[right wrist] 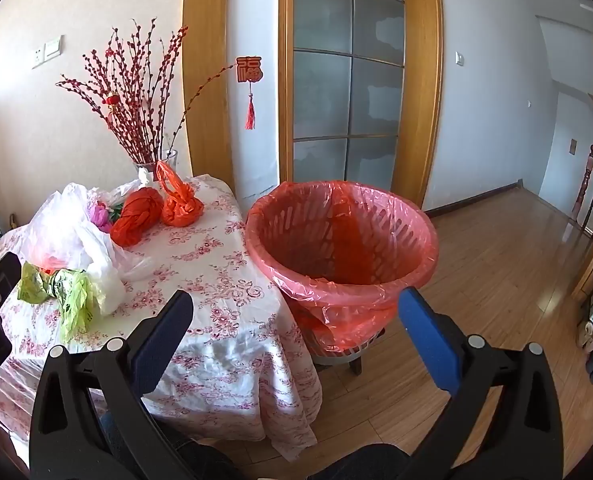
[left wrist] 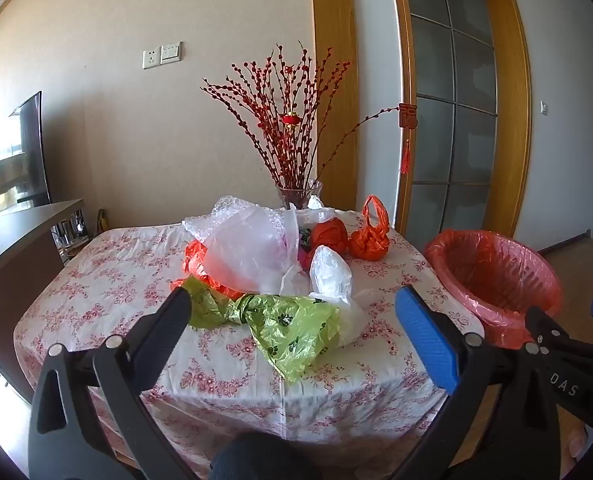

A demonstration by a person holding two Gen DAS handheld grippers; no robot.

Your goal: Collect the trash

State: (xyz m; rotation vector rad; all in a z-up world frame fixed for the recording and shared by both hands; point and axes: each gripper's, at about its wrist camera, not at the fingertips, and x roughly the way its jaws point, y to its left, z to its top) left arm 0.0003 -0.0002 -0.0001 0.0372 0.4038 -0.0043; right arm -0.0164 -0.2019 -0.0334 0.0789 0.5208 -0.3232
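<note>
Heaped near the middle of the floral tablecloth (left wrist: 144,280): crumpled green plastic bag (left wrist: 284,328) nearest, white bag (left wrist: 330,276) just behind it, big clear bag (left wrist: 248,252) over an orange one, bubble wrap (left wrist: 224,212) at the back. Beside the heap, toward the far right of the table: twisted orange bundle (left wrist: 330,234) and knotted orange bag (left wrist: 370,236), handles up, close together. Behind all: glass vase (left wrist: 298,194) of red budded branches (left wrist: 280,120). Just off the table's right edge: waste basket (right wrist: 340,248) lined with a red bag, raised on a stool. Left gripper (left wrist: 292,324) spread wide, empty, hovering before the green bag, touching nothing. Right gripper (right wrist: 296,324) likewise wide and empty, aimed between table edge and basket.
</note>
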